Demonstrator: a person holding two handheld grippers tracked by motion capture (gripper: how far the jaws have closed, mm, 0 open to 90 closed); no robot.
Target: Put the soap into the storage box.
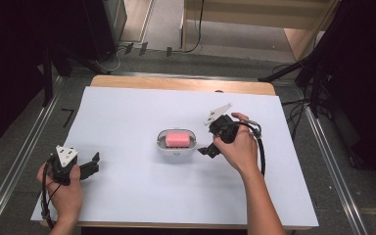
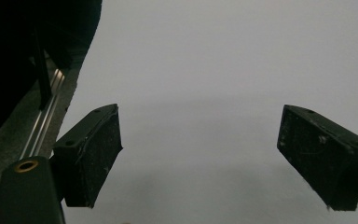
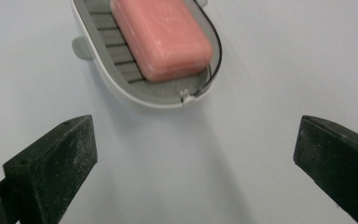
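A pink bar of soap lies in a white oval soap dish with a grey slatted floor, in the middle of the white table cover. My right gripper is just right of the dish, open, jaws wide apart and pointing at its near end, nothing between them. My left gripper rests at the table's front left, open over bare white cover.
The white cover lies on a wooden tabletop. Metal rails run along both sides of the table. Dark stands and cables are on the floor beyond the far edge.
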